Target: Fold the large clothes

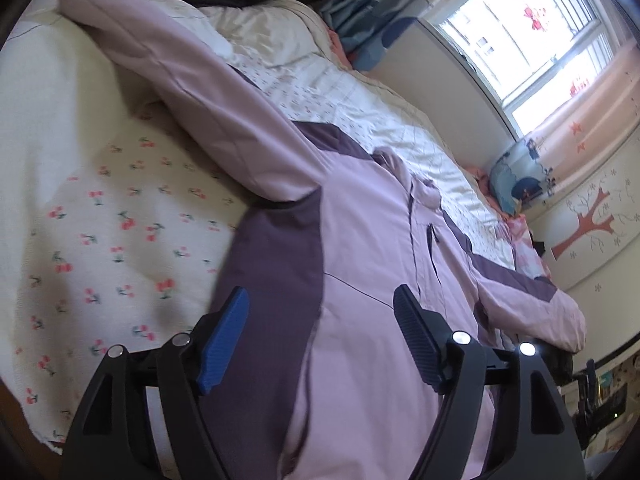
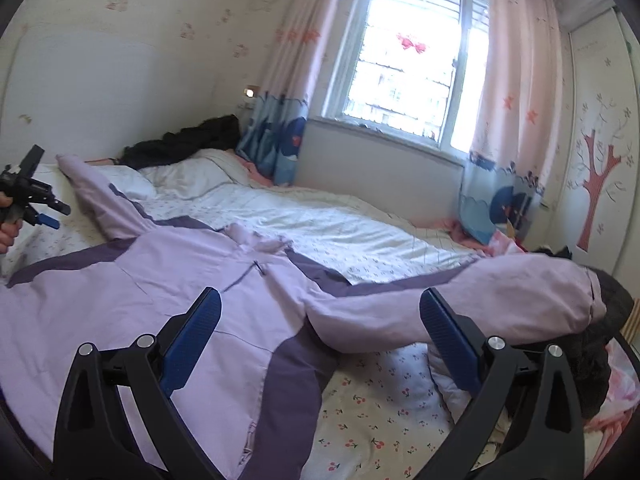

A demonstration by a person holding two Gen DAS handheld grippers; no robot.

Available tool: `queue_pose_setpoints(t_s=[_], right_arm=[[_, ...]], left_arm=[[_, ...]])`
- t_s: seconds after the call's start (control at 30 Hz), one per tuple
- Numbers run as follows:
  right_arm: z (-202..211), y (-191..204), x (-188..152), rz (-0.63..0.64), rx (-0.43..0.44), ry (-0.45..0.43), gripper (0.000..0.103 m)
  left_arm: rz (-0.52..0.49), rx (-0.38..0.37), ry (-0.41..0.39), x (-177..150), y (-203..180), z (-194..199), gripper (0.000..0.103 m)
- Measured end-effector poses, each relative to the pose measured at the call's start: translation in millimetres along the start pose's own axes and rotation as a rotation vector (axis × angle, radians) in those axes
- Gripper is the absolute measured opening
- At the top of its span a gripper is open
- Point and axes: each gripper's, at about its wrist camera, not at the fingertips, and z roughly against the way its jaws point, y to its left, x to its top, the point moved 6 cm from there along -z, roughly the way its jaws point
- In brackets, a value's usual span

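A lilac jacket (image 1: 360, 248) with dark purple panels lies spread front-up on the bed, both sleeves stretched out to the sides. In the left wrist view my left gripper (image 1: 320, 300) hovers open over the jacket's body near its left sleeve (image 1: 192, 80), and no cloth is pinched between its blue pads. The right wrist view shows the jacket (image 2: 160, 280) from the other side. My right gripper (image 2: 320, 296) stands wide open above the armpit of the right sleeve (image 2: 460, 300), with nothing in it. At that view's left edge a hand holds the left gripper (image 2: 40, 208).
The bed has a cherry-print sheet (image 2: 380, 420) and a white quilt (image 2: 340, 224) behind the jacket. Black clothing (image 2: 188, 140) is piled at the head. A dark garment (image 2: 600, 344) lies under the right cuff. Window (image 2: 412, 68), curtains and a tree-decorated wardrobe (image 2: 600, 176) border the far side.
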Motion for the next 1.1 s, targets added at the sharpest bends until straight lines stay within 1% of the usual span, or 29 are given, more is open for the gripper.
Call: queue_pose_setpoints(t_s=[0.1,0.23,0.33,0.43,0.53,0.57,0.63,0.7,0.73,0.87,1.0,1.1], right_arm=[[1,2,5,-0.006,0.006,-0.007,0.096],[-13,5,5,-0.036,0.023,0.005,0.096],[-31,10,-4,-0.093,0.081,0.034,0.096],[-53,14,-17,-0.19,0.187,0.086,0.096],[-70,21,-38,-0.281,0.288,0.132,0.096],[-73,23,-43,-0.291,0.297,0.139,0.096],[-82,29,-56,-0.303,0.312,0.167,0.096],[-90,37,-64,-0.301,0.316,0.194,0.096],[-93,38,-65,-0.3,0.313,0.201,0.096],[-105,41,-70,-0.317,0.308,0.228,0.096],[-111,47,-77,-0.313,0.32,0.254,0.096],[-114,53,-88,-0.309,0.326,0.286,0.096]], left_arm=[[0.014,0.011,-0.017,2,9,8,0.072],[0.035,0.026,-0.029,4,24,14,0.072],[0.048,0.041,-0.031,5,36,15,0.072],[0.071,0.052,-0.041,7,49,16,0.072],[0.083,0.068,-0.059,12,59,16,0.074],[0.079,0.074,-0.064,13,61,17,0.074],[0.048,0.113,-0.084,15,62,18,0.075],[-0.026,0.161,-0.099,17,56,15,0.08],[-0.063,0.18,-0.104,17,52,13,0.081],[-0.155,0.224,-0.111,16,39,-1,0.083],[-0.208,0.246,-0.119,12,30,-12,0.084],[-0.247,0.269,-0.116,12,27,-19,0.084]])
